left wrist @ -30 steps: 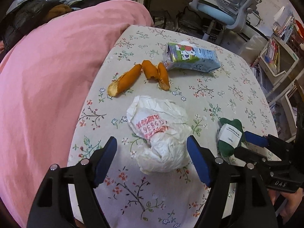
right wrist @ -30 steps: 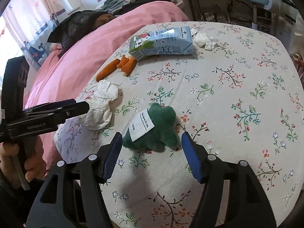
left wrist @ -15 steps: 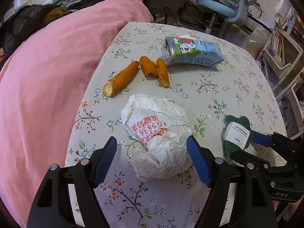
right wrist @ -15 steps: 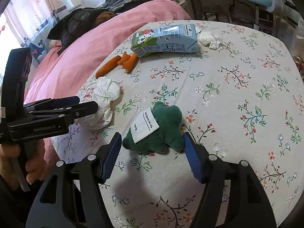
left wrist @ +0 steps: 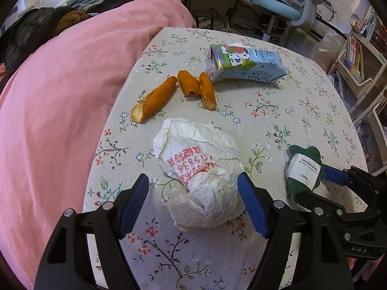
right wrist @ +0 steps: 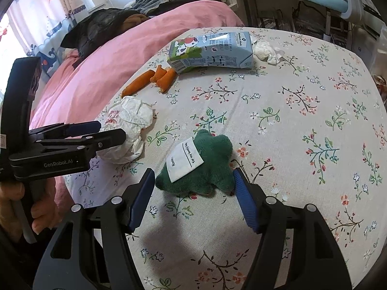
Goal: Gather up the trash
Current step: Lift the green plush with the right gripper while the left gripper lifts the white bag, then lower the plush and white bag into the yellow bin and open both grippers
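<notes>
A crumpled white wrapper with red print lies on the floral tablecloth. My left gripper is open, its blue fingers on either side of the wrapper's near end. A green plush toy with a white tag lies to the right. My right gripper is open, with the fingers on either side of the toy. Orange peel pieces and a milk carton lie farther back. A crumpled white tissue sits beside the carton.
A pink bedcover runs along the table's left edge, with dark clothes piled on it. An office chair stands beyond the table. Bookshelves stand at the right.
Both grippers have moved forward a little. The left now straddles the wrapper more closely and the right has come up around the green toy. Both stay open.
</notes>
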